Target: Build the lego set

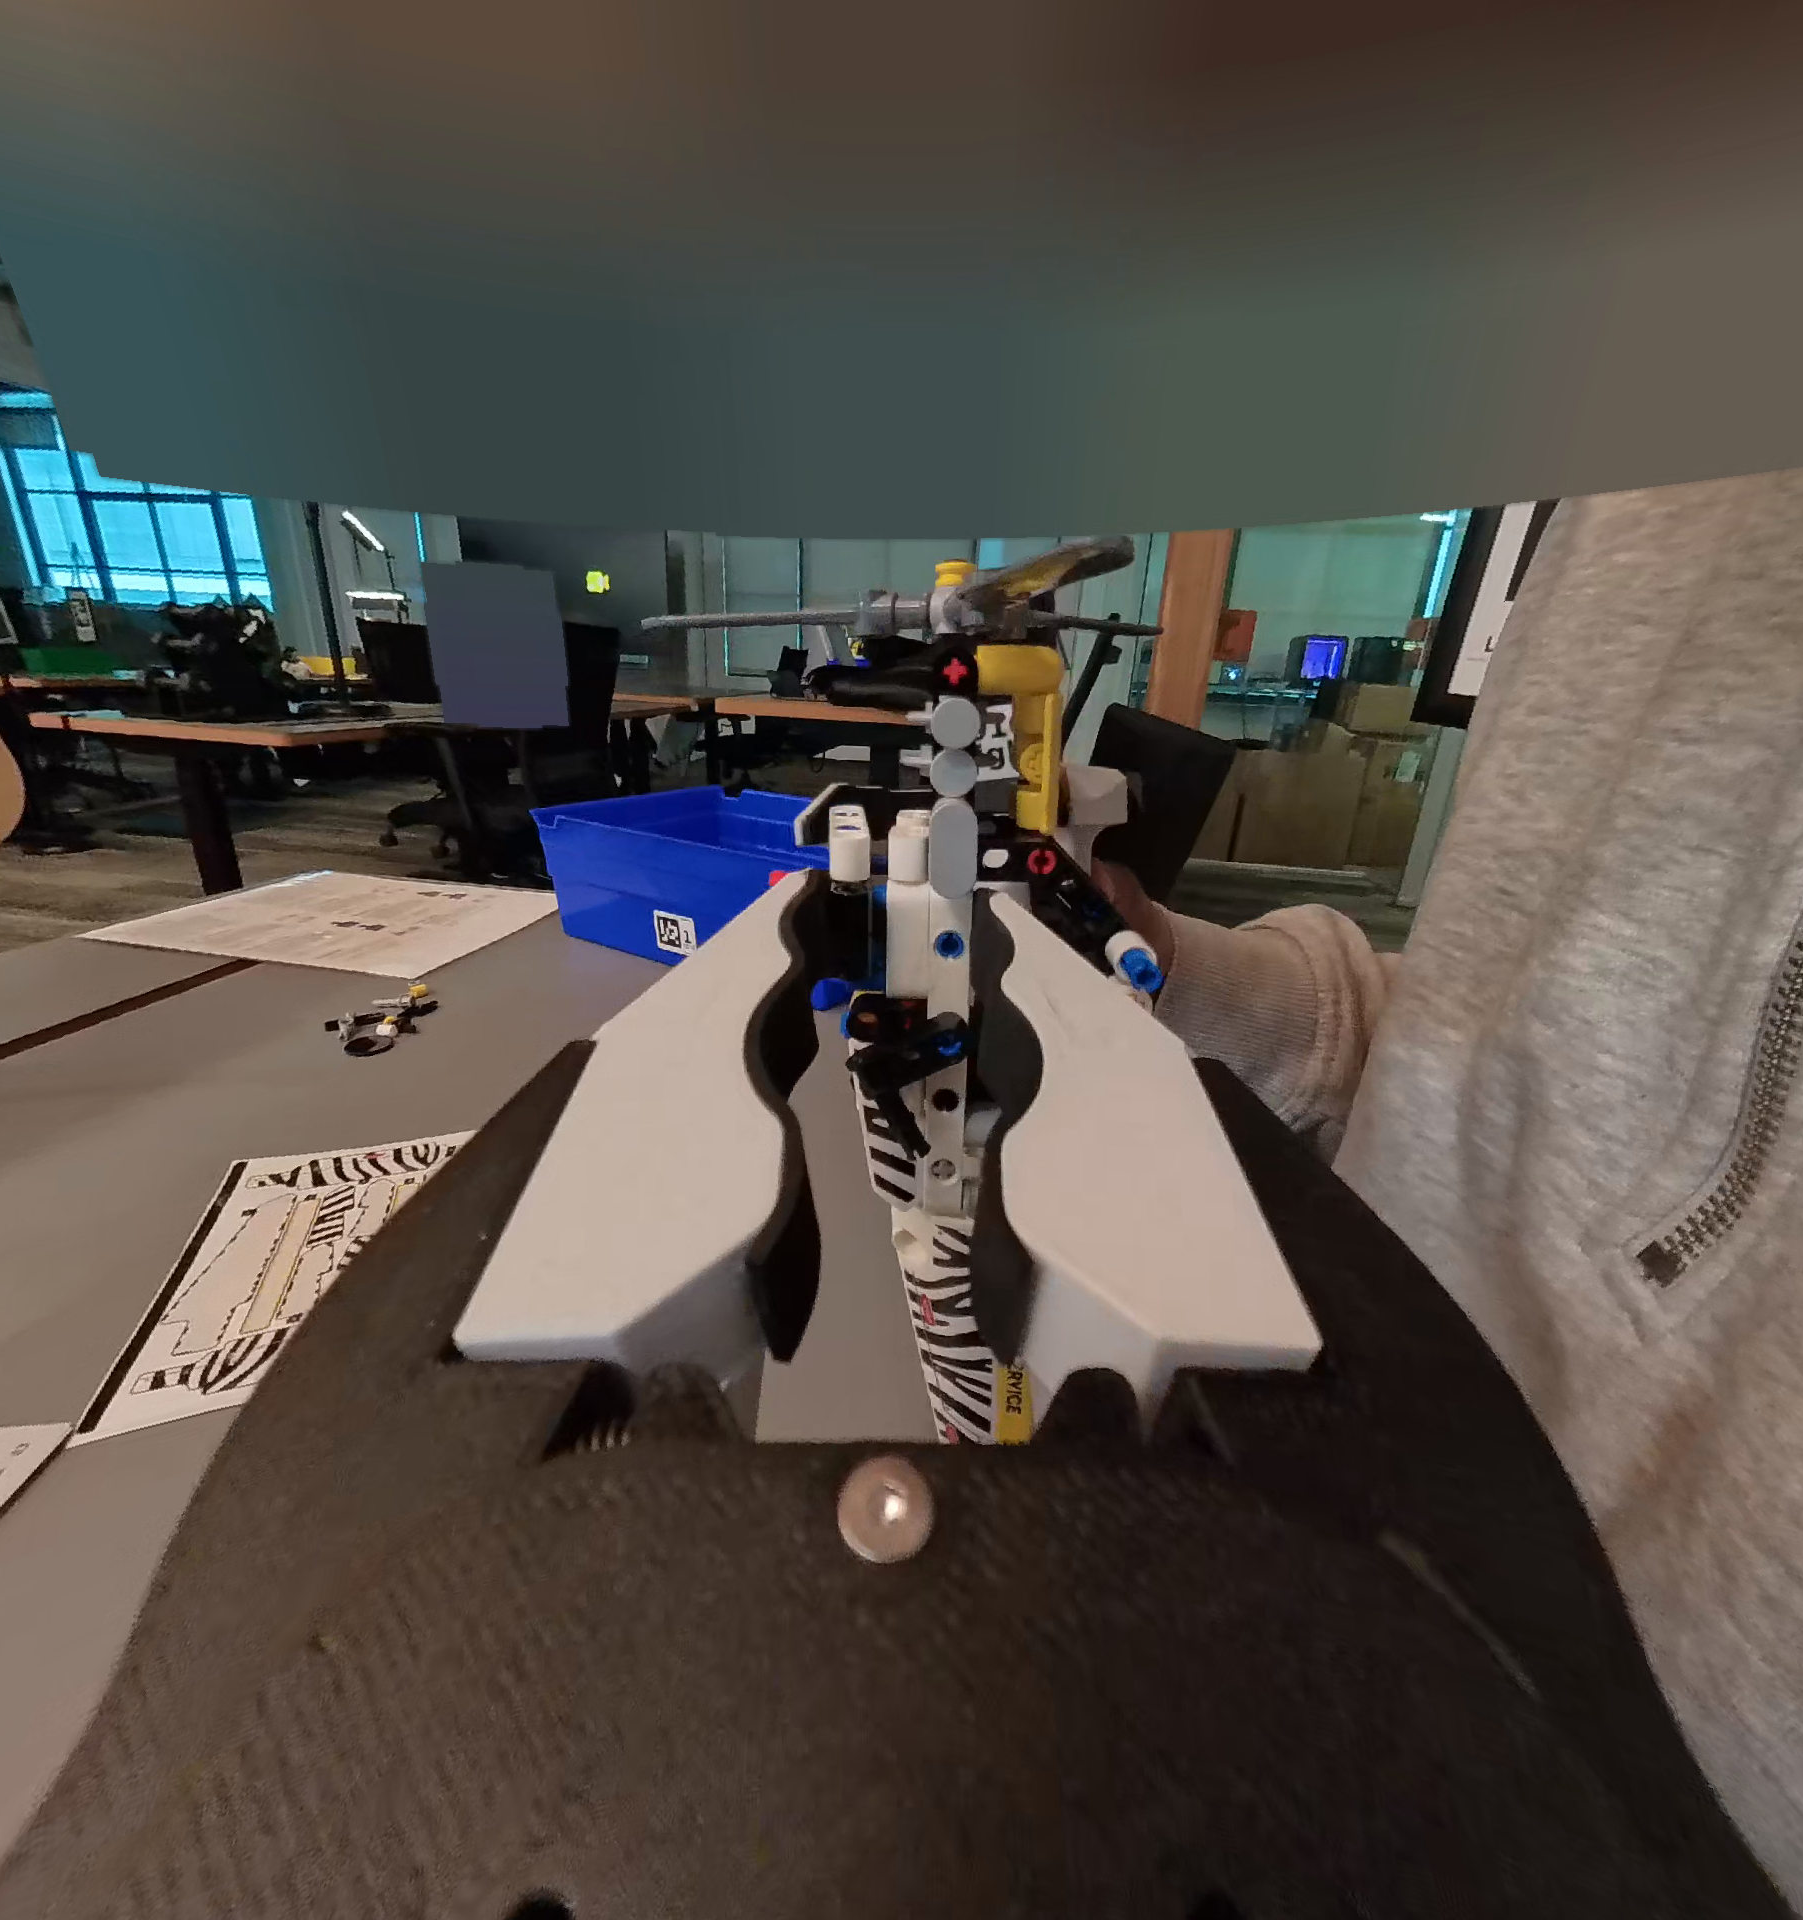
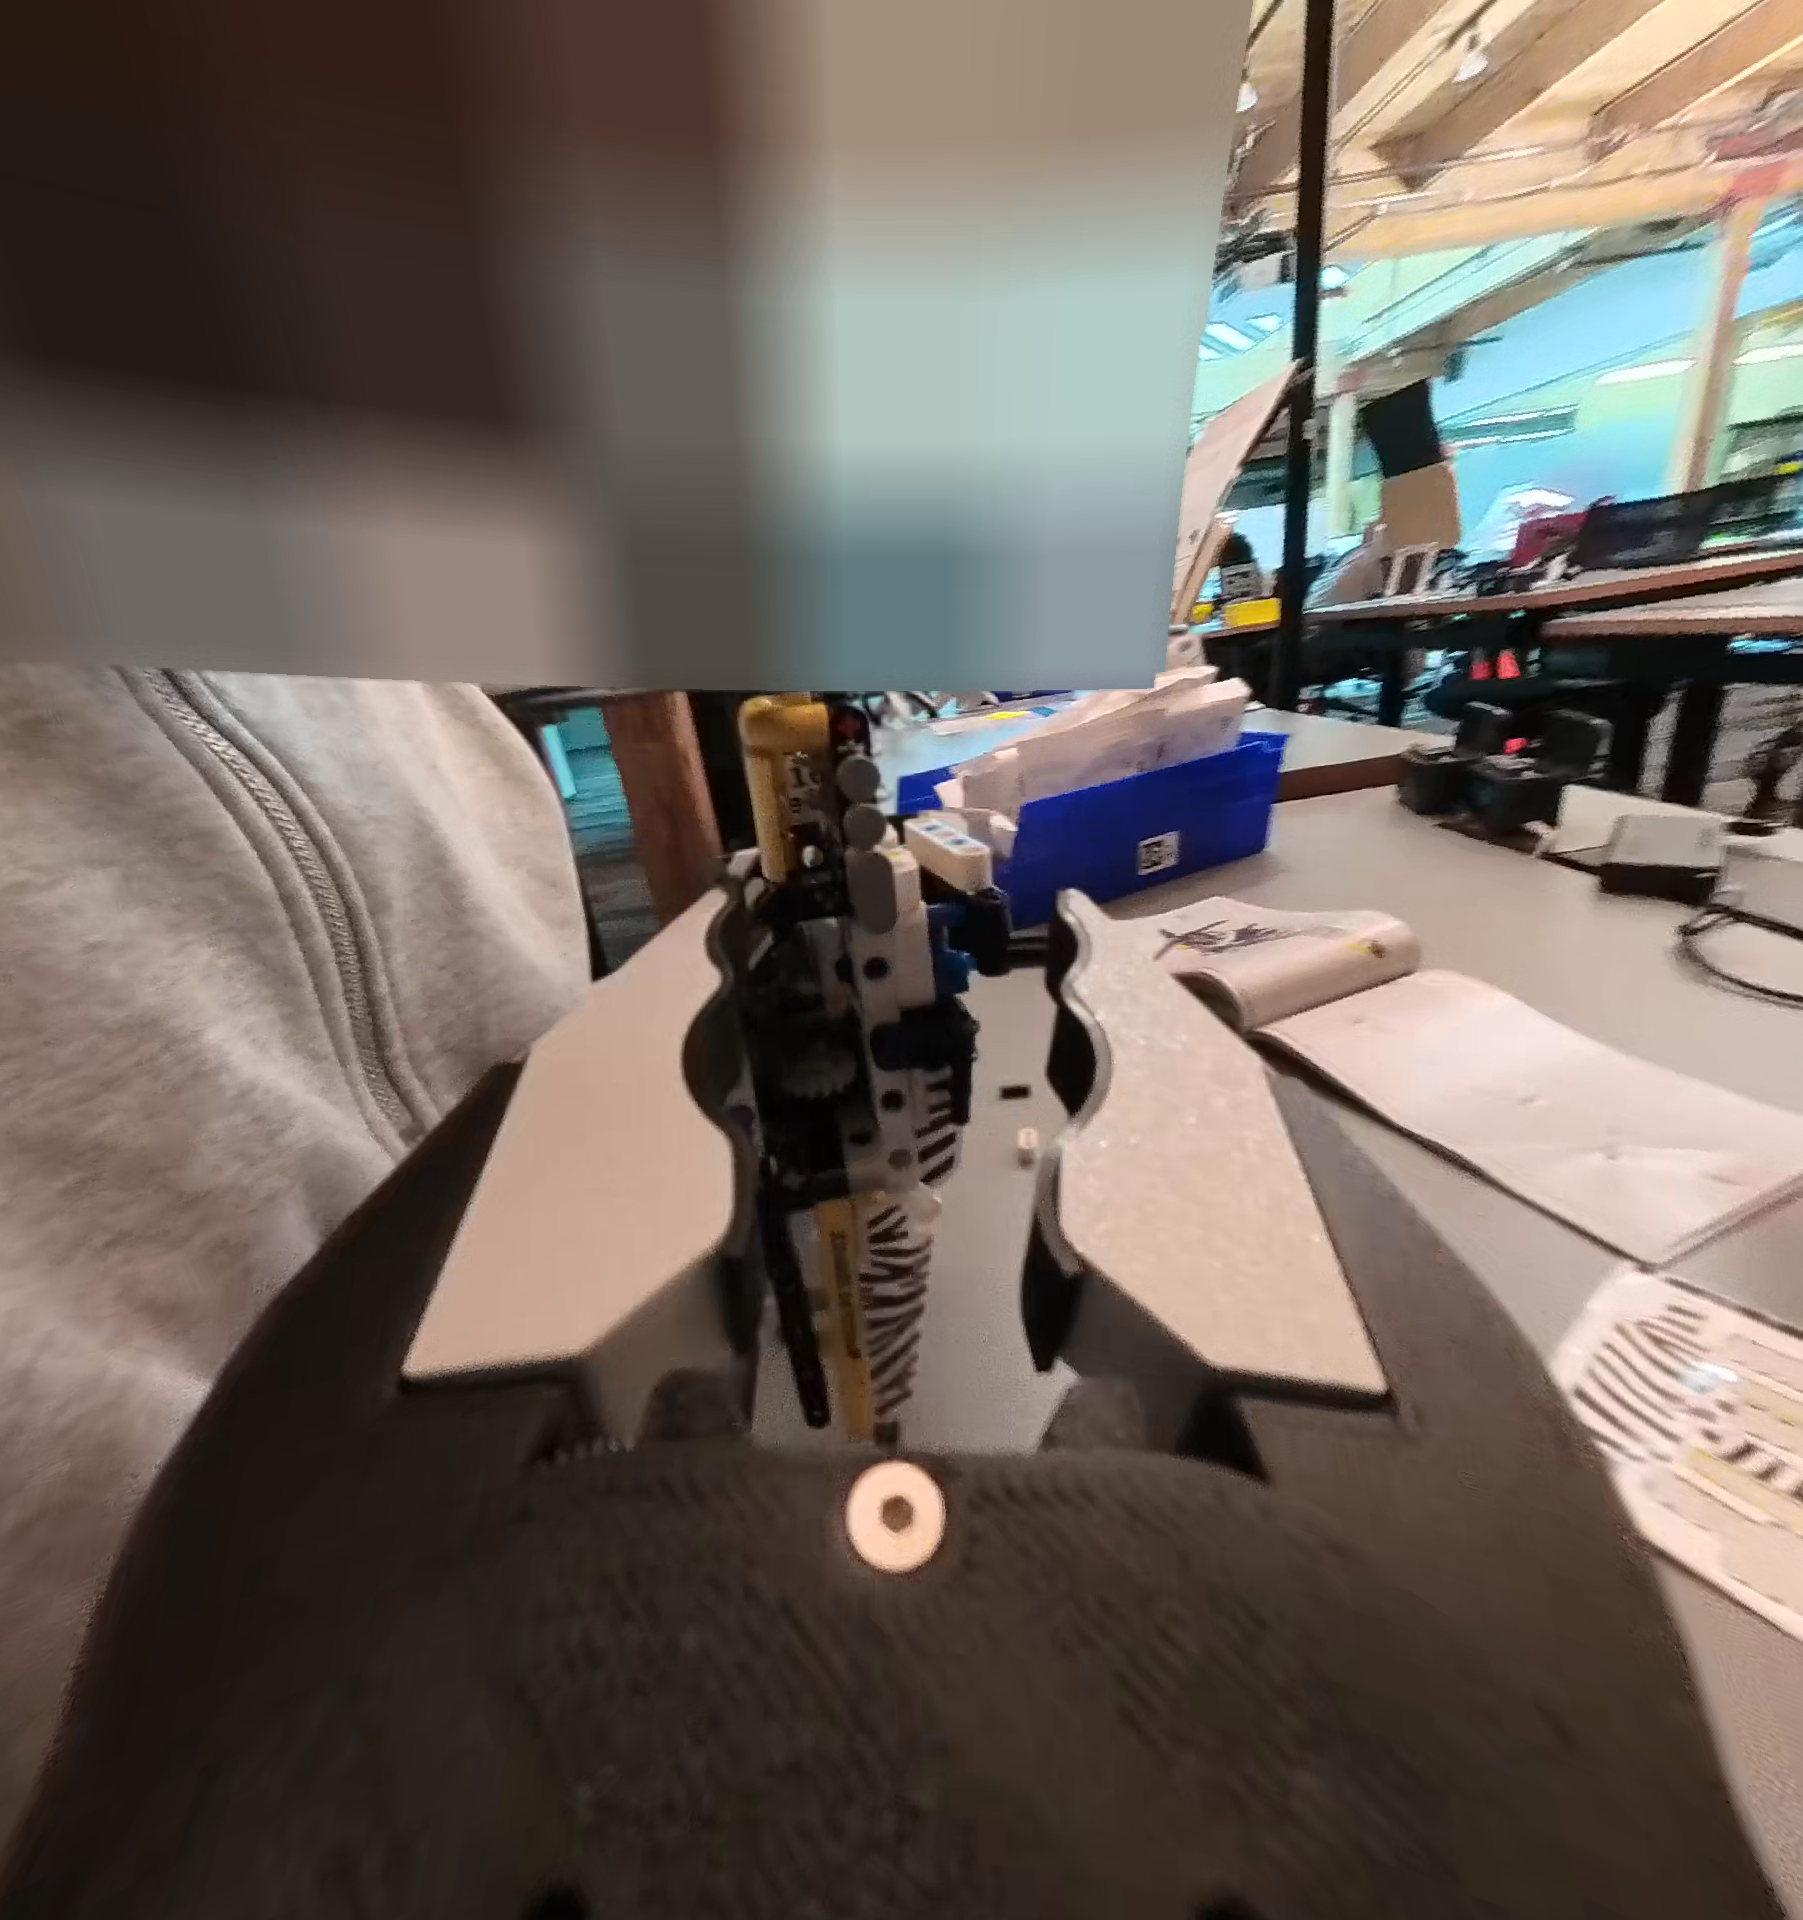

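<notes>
Left wrist view: model helicopter upright between the tongs

Left wrist view shows the left tongs with the lego helicopter standing between their fingers, its long body running from near the base of the tongs up and away past the fingertips. The right finger lies against the model; a gap shows between the model and the left finger, so whether the tongs actually clamp it cannot be told. At the far, upper end sit a grey rotor and a yellow block; lower down the body is white with black zebra stripes and a yellow strip that carries some writing. Blue and black pins and grey round pieces dot the middle part. A hand in a light sleeve is at the model just beyond the right fingertip.

In the right wrist view the right tongs stand wide open. The same model rises just beside their left finger, with clear table between it and the right finger; contact with the left finger cannot be told.

Beyond the fingertips of both tongs stands a blue bin with a small square code label on its front. Left of the left tongs lie a striped sticker sheet, a few loose pieces and a printed paper. Right of the right tongs lies an open booklet. A grey zipped sweatshirt fills the side of each view.
</notes>
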The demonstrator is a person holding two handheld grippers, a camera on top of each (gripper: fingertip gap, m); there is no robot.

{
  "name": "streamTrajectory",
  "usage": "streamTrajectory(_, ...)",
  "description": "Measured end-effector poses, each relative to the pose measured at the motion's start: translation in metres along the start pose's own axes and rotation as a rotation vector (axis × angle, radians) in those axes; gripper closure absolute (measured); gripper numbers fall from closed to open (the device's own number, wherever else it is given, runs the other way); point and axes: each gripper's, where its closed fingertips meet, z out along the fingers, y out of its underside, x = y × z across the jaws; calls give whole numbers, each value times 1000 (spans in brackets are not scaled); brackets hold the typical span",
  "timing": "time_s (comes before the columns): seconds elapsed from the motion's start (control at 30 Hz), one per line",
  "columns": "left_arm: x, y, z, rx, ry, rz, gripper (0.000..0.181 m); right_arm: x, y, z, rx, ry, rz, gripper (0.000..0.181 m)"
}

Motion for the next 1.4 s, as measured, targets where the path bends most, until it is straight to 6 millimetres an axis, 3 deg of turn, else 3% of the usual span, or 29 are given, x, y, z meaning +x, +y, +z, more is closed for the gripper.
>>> streamTrajectory(0.33, -2, 7, -4, 47, 12, -42, 158, 1, 11, 14, -132, 3, 48, 133)
streamTrajectory(0.87, -9, 11, 1, 110, 48, -132, 158, 7, 13, 7, -164, 47, 87, 134)
streamTrajectory(1.03, -10, 11, -5, 143, 84, -181, 158, 6, 12, 2, -129, -33, 175, 134)
streamTrajectory(1.17, -17, 8, -12, 197, 95, -245, 158, 20, 9, -9, -133, 32, 161, 143)
streamTrajectory(1.4, -20, 9, -12, 201, 109, -266, 158, 22, 16, 6, -192, 77, 103, 140)
